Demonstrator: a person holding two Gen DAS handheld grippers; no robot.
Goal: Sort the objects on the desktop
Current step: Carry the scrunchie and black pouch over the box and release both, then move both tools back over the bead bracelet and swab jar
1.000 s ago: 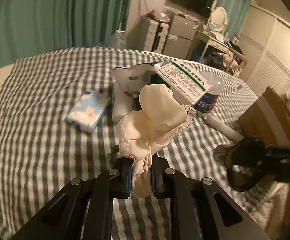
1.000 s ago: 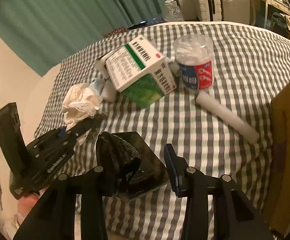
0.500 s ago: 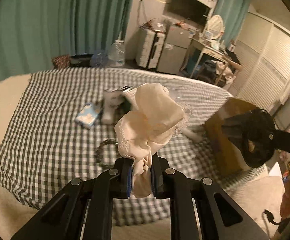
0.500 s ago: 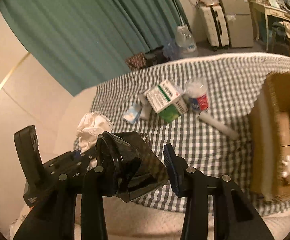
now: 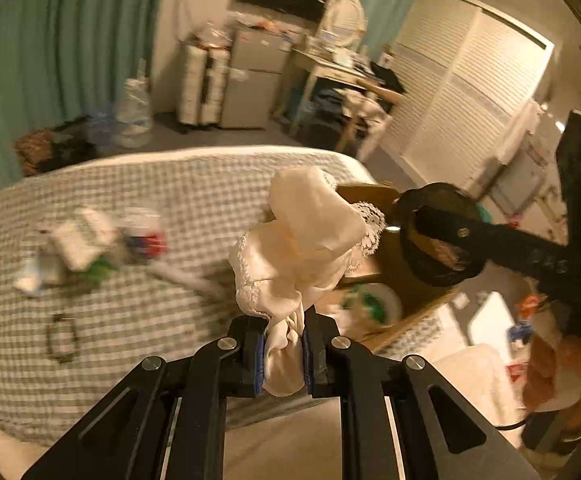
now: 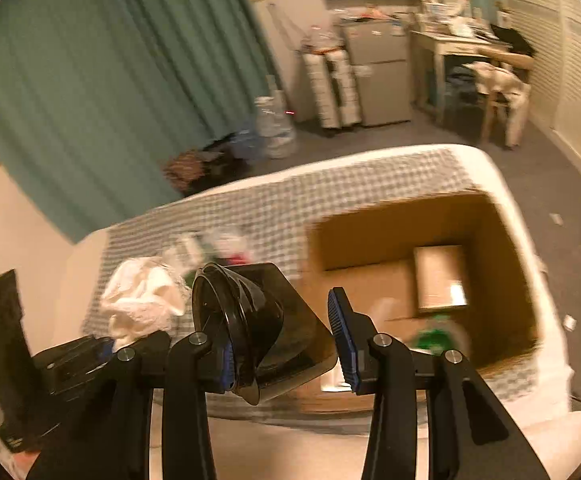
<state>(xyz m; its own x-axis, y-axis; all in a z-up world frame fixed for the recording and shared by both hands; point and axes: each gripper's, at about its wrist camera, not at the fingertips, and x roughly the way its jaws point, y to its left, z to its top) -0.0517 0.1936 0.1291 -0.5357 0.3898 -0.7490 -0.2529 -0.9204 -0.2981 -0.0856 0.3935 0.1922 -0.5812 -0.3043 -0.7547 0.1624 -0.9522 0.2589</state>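
Cream cloth (image 5: 302, 240) clamped in left jaws, beside cardboard box (image 5: 370, 192) rim

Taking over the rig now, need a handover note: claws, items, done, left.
Left claw: shut on a cream lace cloth, held above the near edge of the bed.
Right claw: grips a dark plastic item, near the cardboard box.
Done: the box is open and holds a few things, blurred.
On the checked cover: white-green carton, red-blue tub, white tube, small dark loop.
Left: probably drop both held items in the box, then fetch the rest.
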